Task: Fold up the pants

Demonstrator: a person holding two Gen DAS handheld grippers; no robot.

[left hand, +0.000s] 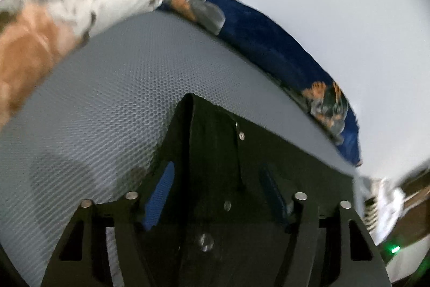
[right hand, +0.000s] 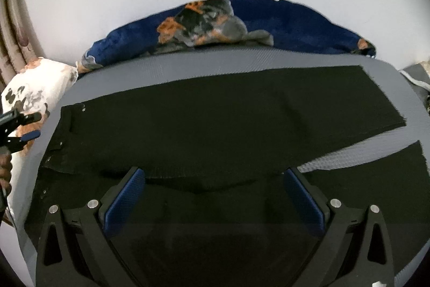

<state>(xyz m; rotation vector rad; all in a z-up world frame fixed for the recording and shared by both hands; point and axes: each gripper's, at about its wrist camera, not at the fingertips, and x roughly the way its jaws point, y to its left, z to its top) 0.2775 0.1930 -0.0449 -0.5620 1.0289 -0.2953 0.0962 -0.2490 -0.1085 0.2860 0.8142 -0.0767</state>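
Note:
Black pants (right hand: 215,120) lie flat across a grey mesh mattress (right hand: 268,58), waistband with metal studs at the left, legs running to the right. My right gripper (right hand: 215,195) is open, its blue pads (right hand: 126,198) just above the near edge of the pants, holding nothing. My left gripper (left hand: 217,187) is open over the waistband corner of the pants (left hand: 215,141), with cloth lying between its blue pads (left hand: 161,190). The left gripper also shows at the left edge of the right wrist view (right hand: 29,125), open, beside the waistband.
A blue blanket with orange and grey patches (right hand: 215,23) lies along the far edge of the mattress. A white patterned pillow (right hand: 35,82) sits at the left. A white wall stands behind. A curtain (right hand: 13,26) hangs at the far left.

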